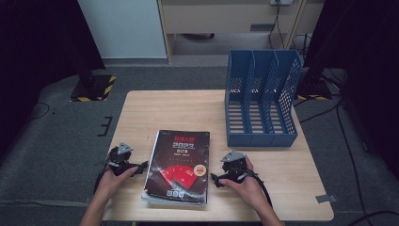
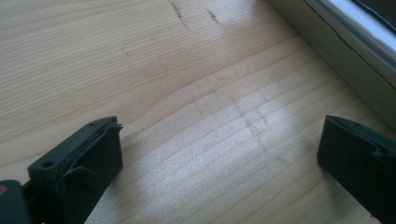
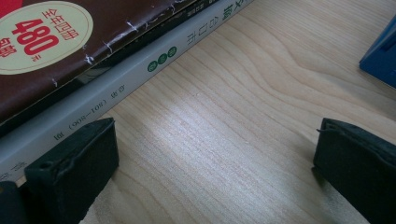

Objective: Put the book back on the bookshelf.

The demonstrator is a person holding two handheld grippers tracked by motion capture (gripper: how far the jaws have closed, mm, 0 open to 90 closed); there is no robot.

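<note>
Flanking the stack of books (image 1: 178,165) on the surface (image 1: 155,108), left gripper (image 1: 139,168) and right gripper (image 1: 215,179) both gaping wide and empty, stack lying between them, so next closing in on its edges to lift toward the blue file rack (image 1: 261,96).

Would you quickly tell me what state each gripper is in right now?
Left gripper: open, empty, on the light wooden table left of the stack of dark-covered magazines.
Right gripper: open, empty, right of that stack.
</note>
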